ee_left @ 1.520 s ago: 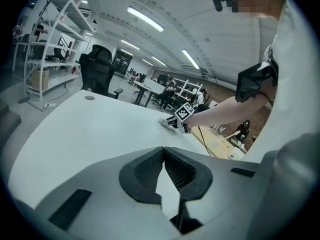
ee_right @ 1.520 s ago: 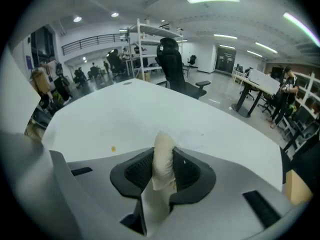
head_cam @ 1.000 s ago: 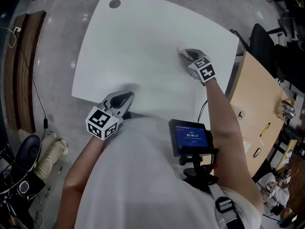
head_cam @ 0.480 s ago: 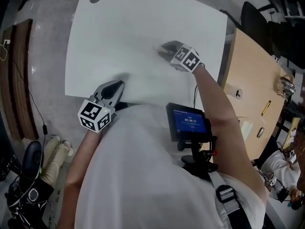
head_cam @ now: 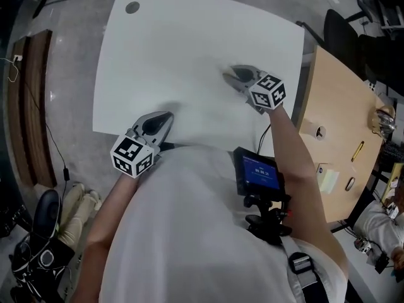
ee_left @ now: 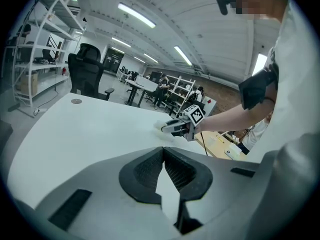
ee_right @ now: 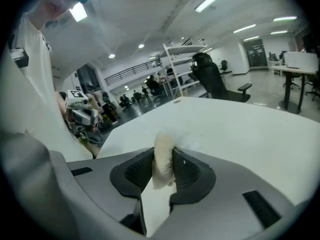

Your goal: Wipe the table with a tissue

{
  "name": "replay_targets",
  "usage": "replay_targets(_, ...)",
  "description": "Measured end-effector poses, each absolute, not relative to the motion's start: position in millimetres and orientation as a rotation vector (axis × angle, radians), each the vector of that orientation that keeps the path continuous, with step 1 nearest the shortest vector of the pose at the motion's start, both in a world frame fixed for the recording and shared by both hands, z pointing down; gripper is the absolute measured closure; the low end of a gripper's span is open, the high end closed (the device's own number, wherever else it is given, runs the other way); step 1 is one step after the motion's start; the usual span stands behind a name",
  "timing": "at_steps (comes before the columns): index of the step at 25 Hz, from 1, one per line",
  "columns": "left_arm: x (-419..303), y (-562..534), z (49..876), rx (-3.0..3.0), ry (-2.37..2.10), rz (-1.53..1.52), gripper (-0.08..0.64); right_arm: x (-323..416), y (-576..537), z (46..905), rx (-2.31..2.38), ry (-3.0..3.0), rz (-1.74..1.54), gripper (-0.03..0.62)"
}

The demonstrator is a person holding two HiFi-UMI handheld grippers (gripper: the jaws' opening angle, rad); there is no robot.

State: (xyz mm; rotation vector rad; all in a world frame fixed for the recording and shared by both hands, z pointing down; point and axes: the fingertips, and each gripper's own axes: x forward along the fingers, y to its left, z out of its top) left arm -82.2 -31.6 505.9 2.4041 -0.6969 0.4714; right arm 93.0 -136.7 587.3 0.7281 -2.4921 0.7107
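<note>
A large white table (head_cam: pixel 177 49) fills the head view. My right gripper (head_cam: pixel 231 74) hovers over its right-hand part, shut on a crumpled white tissue (ee_right: pixel 163 159) that sticks out beyond the jaws; the tissue (head_cam: pixel 226 70) lies at or just above the tabletop. My left gripper (head_cam: pixel 165 116) rests at the table's near edge, its jaws shut with nothing between them (ee_left: pixel 162 150). In the left gripper view, the right gripper (ee_left: pixel 170 128) and its tissue (ee_left: pixel 161 126) show across the table. The right gripper view shows the left gripper (ee_right: pixel 86 118) at the far left.
A round cable hole (head_cam: pixel 132 7) sits in the table's far left corner. A wooden-topped table (head_cam: pixel 341 125) with small items adjoins on the right, with a black office chair (head_cam: pixel 344 30) behind it. A small screen (head_cam: pixel 260 175) hangs on the person's chest.
The right gripper, still holding the tissue, has shifted a little across the table and turned at the wrist. The left gripper has stayed at the near edge.
</note>
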Motion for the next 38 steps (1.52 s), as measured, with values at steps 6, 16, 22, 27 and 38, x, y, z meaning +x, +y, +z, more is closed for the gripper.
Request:
replay_targets(6, -76.1, -27.9, 505.0, 2.407, -0.701, 0.488, 0.545, 102.9, -135.3, 616.0, 0.77, -2.291, 0.586, 0.497)
replay_targets(16, -73.1, -18.3, 497.0, 2.391, -0.796, 0.477, 0.545, -0.4, -28.8, 627.0, 0.183, -2.288, 0.468, 0.497)
replay_targets(22, -75.8, -10.0, 493.0, 2.417, -0.774, 0.472, 0.545, -6.8, 27.4, 610.3, 0.089, -2.356, 0.591, 0.497)
replay_targets(27, -67.7, -6.9, 492.6, 2.473, -0.692, 0.472, 0.545, 27.2, 17.6, 583.2, 0.425, -2.438, 0.722, 0.497)
replay_targets(38, -51.6, 17.5, 477.9, 2.603, -0.497, 0.438, 0.545, 104.0, 36.5, 496.5, 1.211, -2.509, 0.666, 0.497)
